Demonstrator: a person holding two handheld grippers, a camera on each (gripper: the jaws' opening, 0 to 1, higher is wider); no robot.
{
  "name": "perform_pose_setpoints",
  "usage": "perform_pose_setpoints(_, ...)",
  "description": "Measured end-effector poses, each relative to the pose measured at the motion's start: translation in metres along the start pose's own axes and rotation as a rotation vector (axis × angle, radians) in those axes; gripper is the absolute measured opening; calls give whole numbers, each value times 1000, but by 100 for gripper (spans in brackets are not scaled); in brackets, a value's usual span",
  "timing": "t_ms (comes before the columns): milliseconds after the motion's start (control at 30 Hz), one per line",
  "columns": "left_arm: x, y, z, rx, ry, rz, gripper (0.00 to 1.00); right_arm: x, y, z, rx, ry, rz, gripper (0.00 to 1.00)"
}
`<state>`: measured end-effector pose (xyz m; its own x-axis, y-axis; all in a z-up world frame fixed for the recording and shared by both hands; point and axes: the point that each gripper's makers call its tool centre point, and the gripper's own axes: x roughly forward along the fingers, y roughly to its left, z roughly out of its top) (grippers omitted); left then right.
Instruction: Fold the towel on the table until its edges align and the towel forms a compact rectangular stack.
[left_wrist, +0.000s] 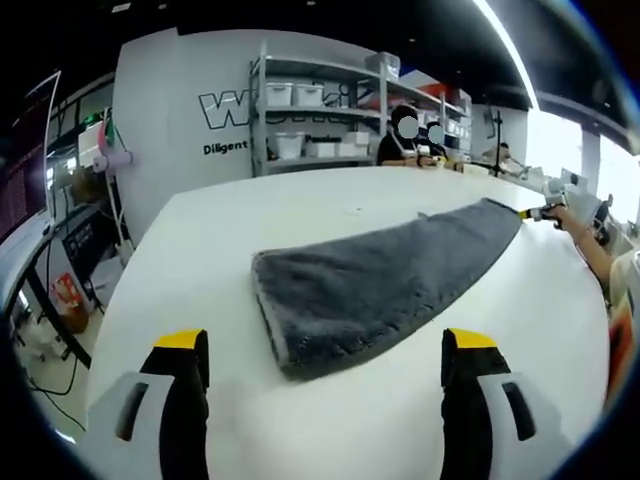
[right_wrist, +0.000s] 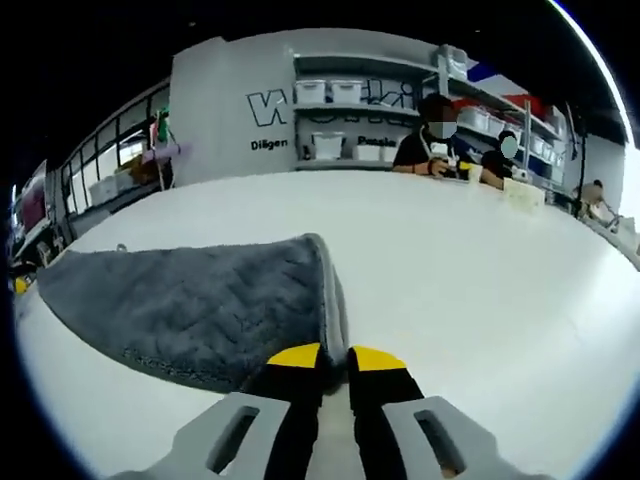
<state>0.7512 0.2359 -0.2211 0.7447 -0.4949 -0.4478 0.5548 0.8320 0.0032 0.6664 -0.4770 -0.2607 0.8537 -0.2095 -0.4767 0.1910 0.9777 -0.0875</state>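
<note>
Two people (right_wrist: 440, 140) beyond table (right_wrist: 470, 260), shelving (left_wrist: 320, 110) behind, grey towel (left_wrist: 380, 280) folded

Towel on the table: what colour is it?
Dark grey towel, plain, clearest in the left gripper view.

The towel (left_wrist: 375, 285) is seen as thick grey cloth, plush and fuzzy, totally matt, with a flatter stitched hem along its edge (right_wrist: 335, 290). The tabletop (left_wrist: 300, 210) is read as a smooth white surface with a soft sheen, light being caught faintly on it. The left gripper (left_wrist: 325, 375) is made up of what looks like matt black plastic jaws capped with yellow tips, backed by smooth light-grey plastic shells. The same finish is seen on the right gripper (right_wrist: 335, 362). The shelf rack (left_wrist: 320, 110) behind looks like pale painted metal, and semi-clear plastic bins (left_wrist: 292, 94) are stacked on it.
</note>
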Motion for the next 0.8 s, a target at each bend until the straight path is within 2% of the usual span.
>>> perform_pose_setpoints(200,-1,0,0,-3,-3,2,94,2,-31,1,-171,24,-119,6)
perform_pose_setpoints(333,-1,-1,-1,-3,2,-3,94,3,-48,1,-233,39,-173,6)
perform_pose_setpoints(667,0,-2,-2,-7,5,-12,94,3,-79,-2,-269,57,-211,6)
perform_pose_setpoints(800,-1,-3,-2,-6,4,-14,95,4,-85,-2,-326,54,-231,6)
